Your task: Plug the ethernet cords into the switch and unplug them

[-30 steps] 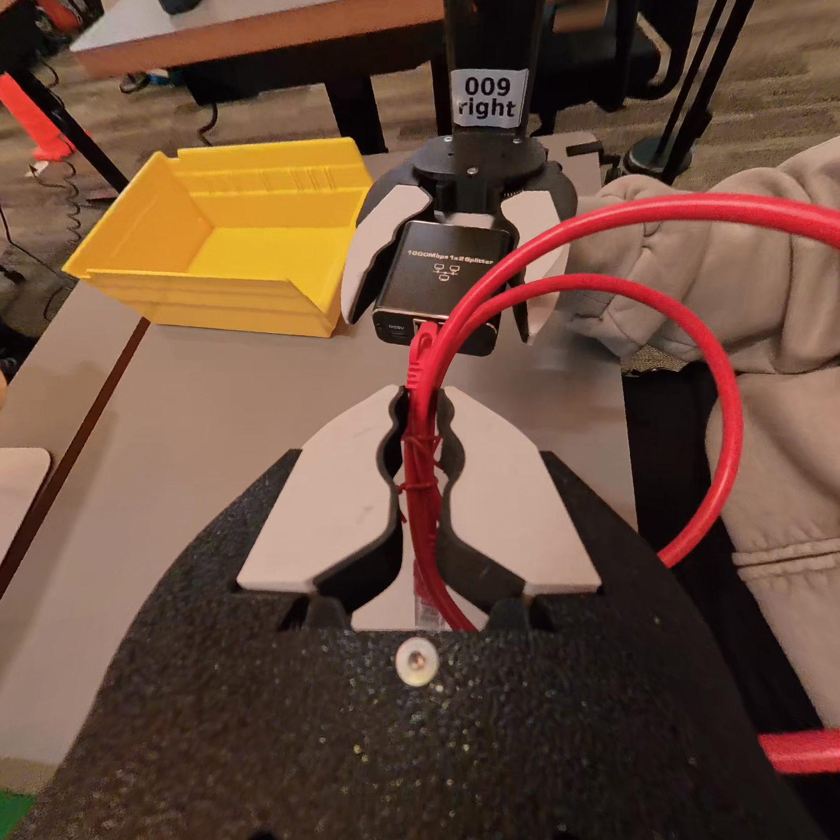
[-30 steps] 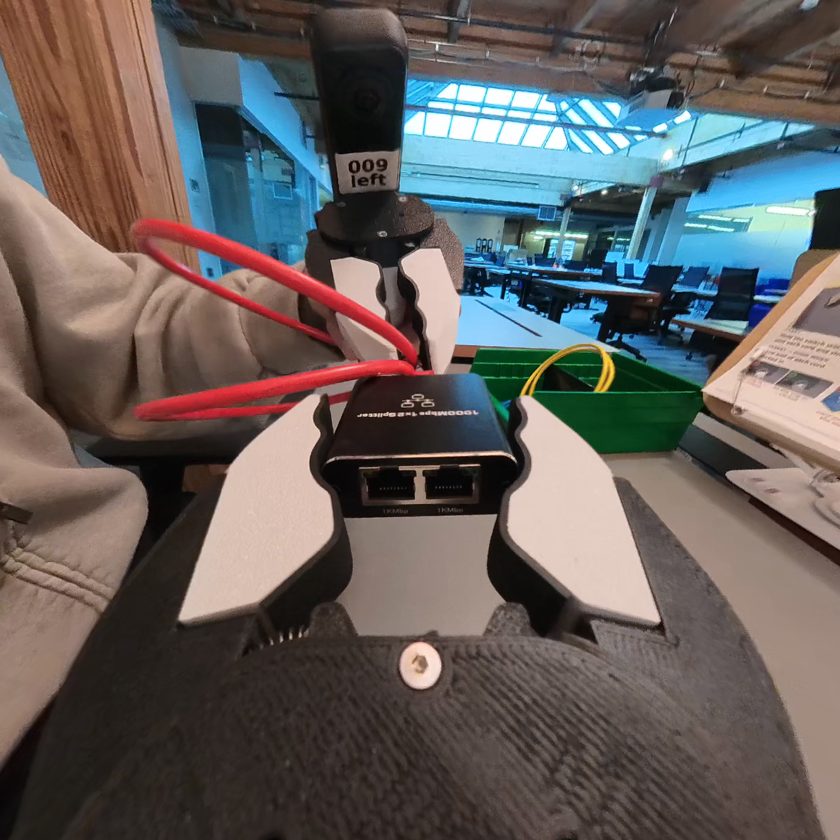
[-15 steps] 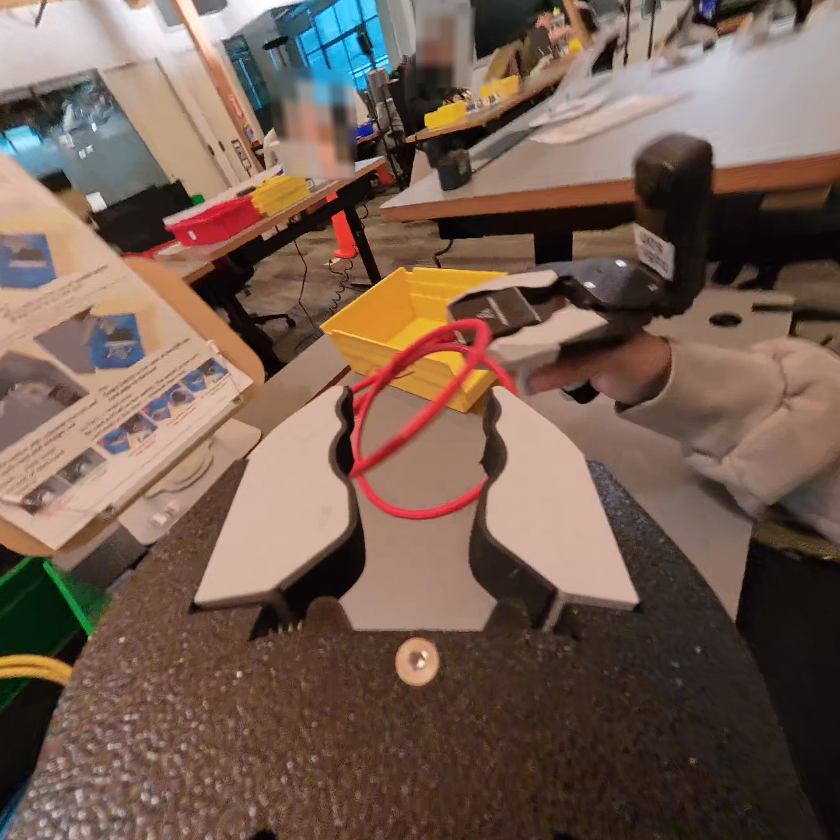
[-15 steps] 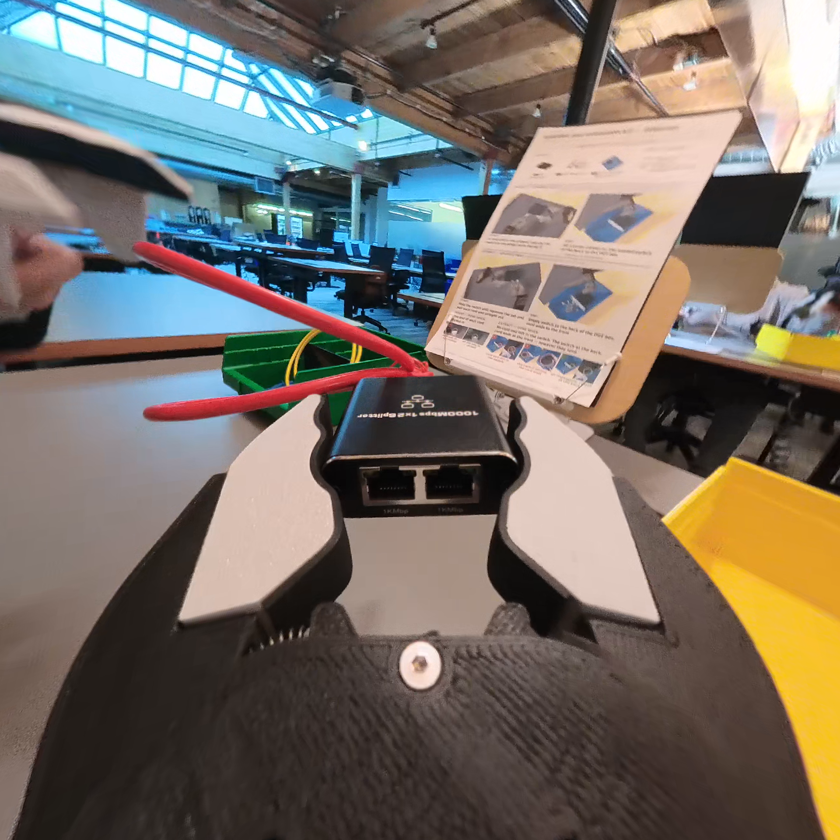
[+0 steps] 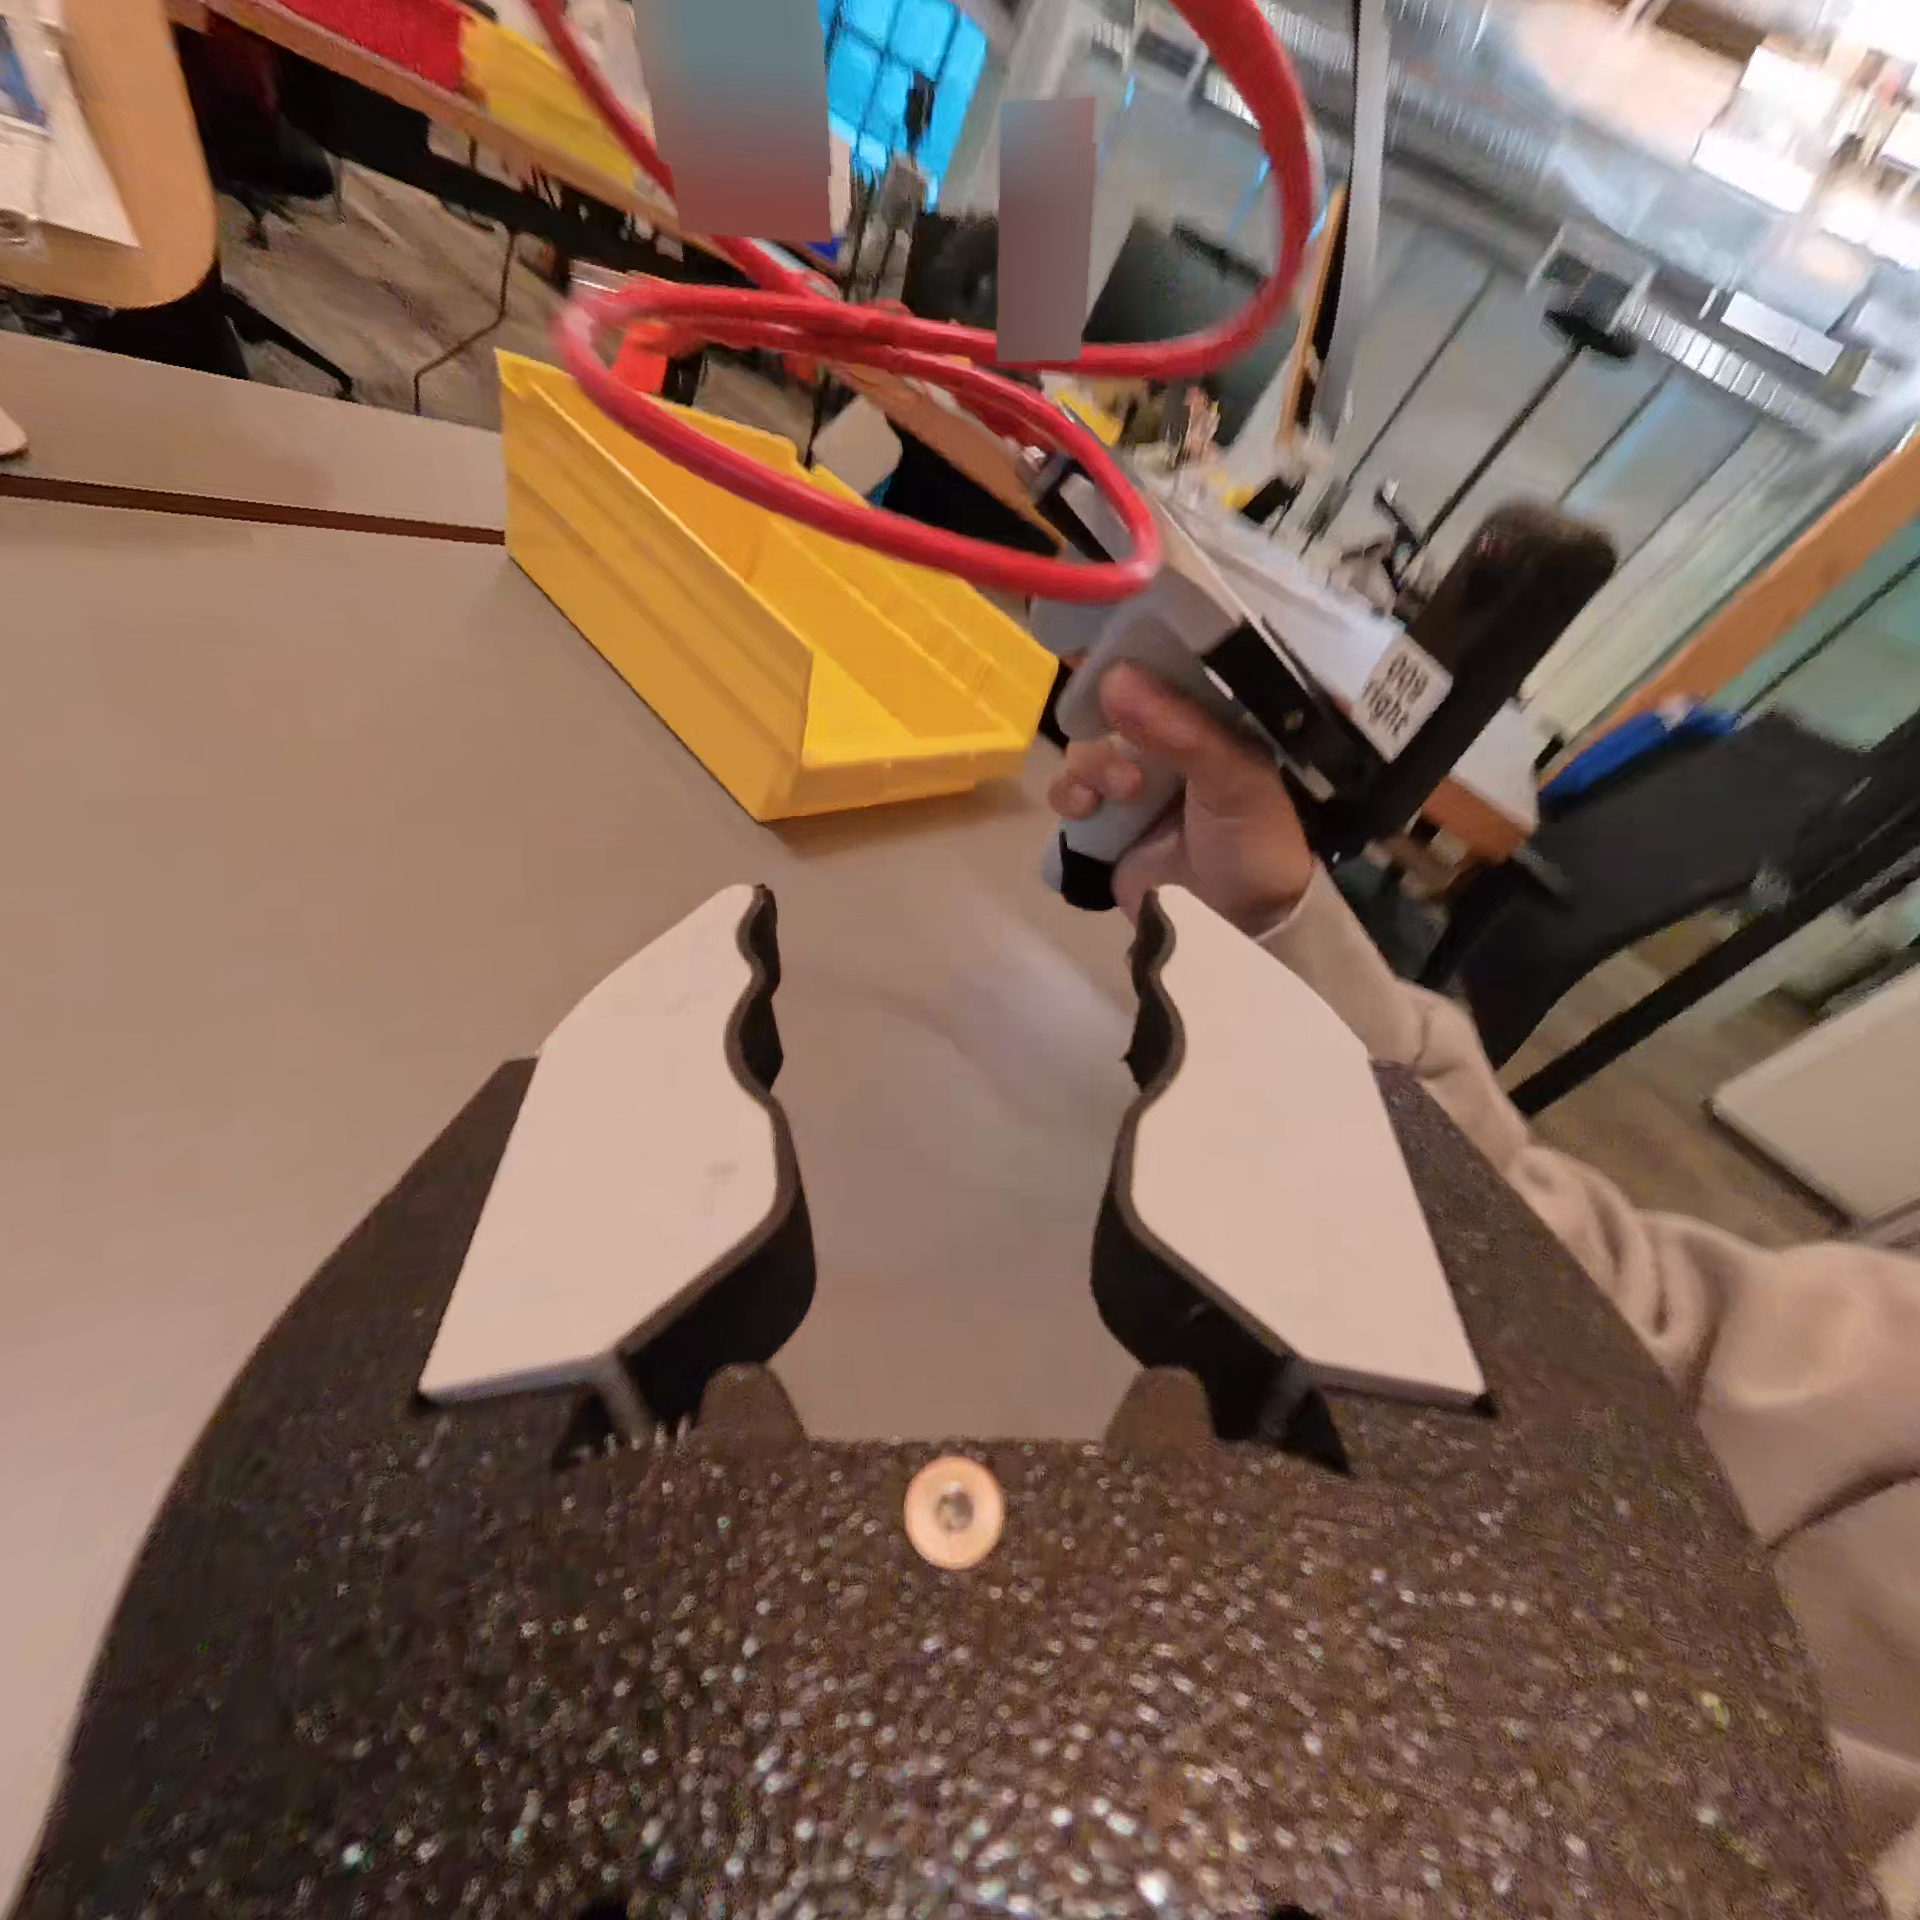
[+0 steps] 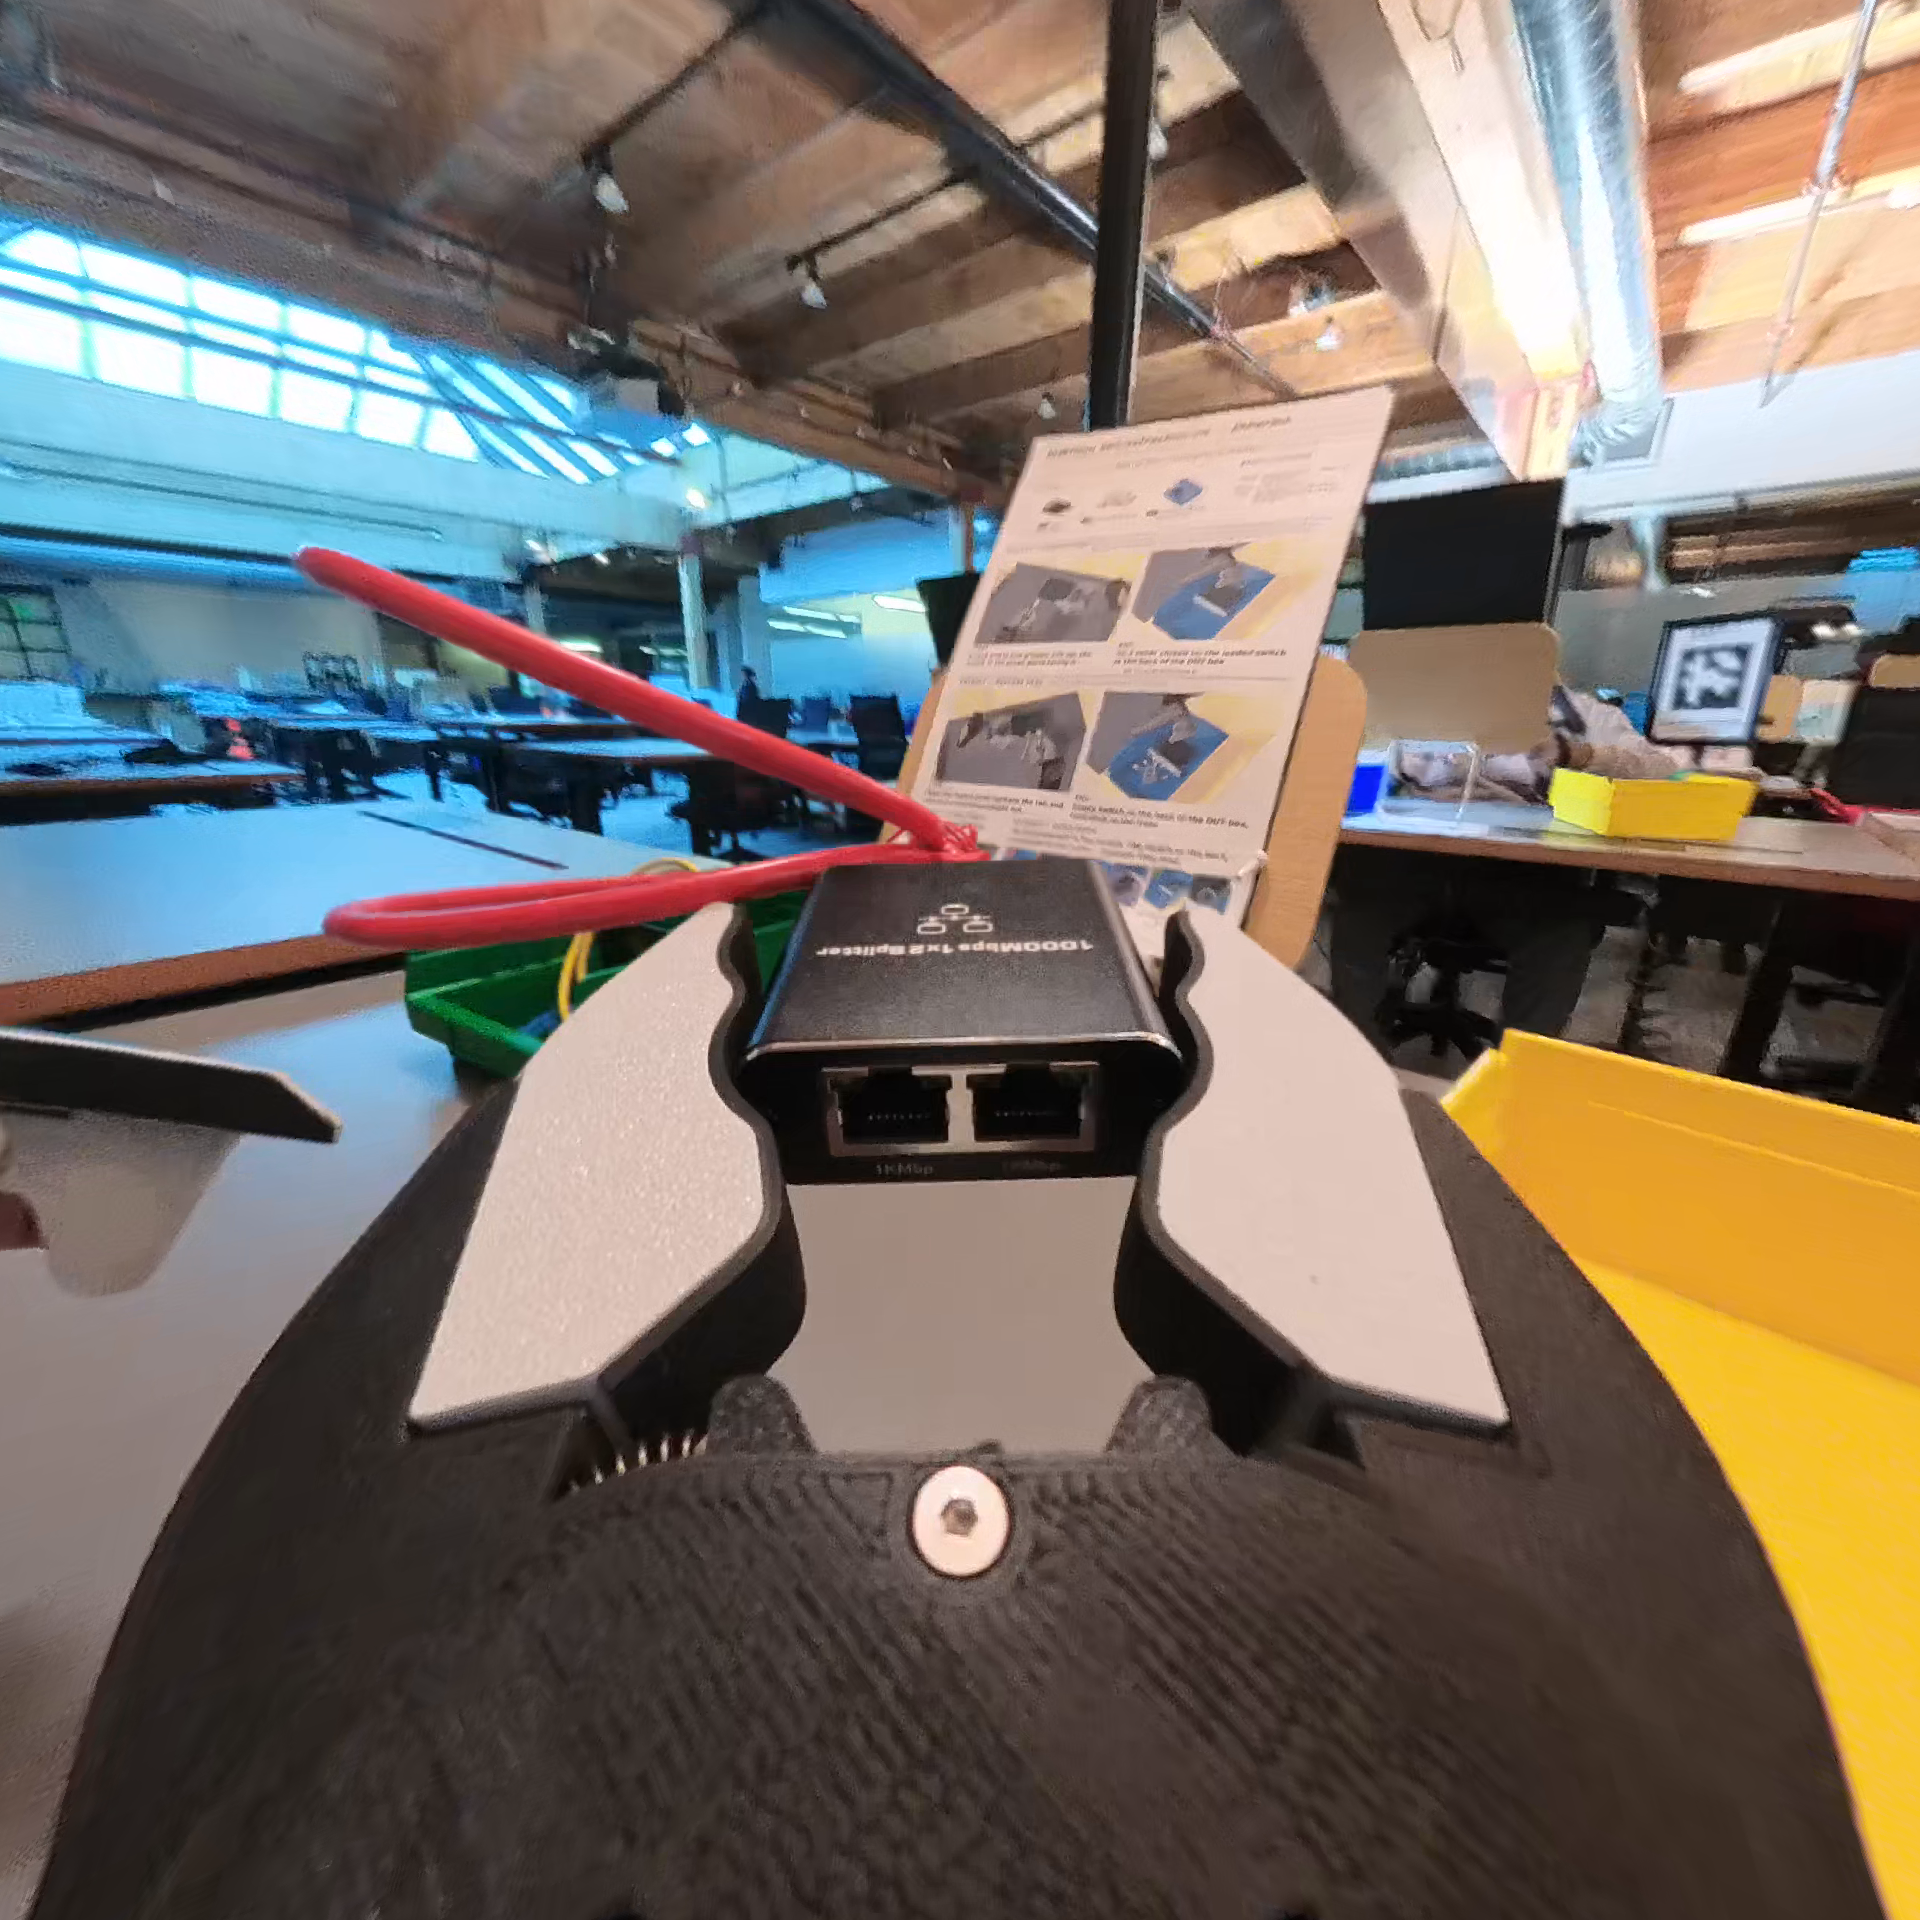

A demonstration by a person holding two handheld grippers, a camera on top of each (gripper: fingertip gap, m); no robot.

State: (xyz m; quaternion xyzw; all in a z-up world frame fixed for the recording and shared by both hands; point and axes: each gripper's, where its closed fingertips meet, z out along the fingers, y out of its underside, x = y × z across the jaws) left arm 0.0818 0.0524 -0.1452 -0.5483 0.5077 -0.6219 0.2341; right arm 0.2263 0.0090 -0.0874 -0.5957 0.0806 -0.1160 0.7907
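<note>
My right gripper is shut on the black switch, held above the table. Its two near ports face the camera and are empty. A red ethernet cord is plugged into the switch's far end and loops out to the left. My left gripper is open and empty, low over the grey table. In the left wrist view a hand holds the right gripper up at the right, and the red cord hangs in loops from it. The switch itself is hidden there.
A yellow bin stands on the table ahead of the left gripper; it also shows in the right wrist view, close on the right. A green bin with a yellow cable sits behind. An instruction sheet on a stand is beyond the switch.
My left gripper let go of the red cord, opened wide and drew away from the switch. The right gripper still holds the switch and has swung towards the yellow bin.
</note>
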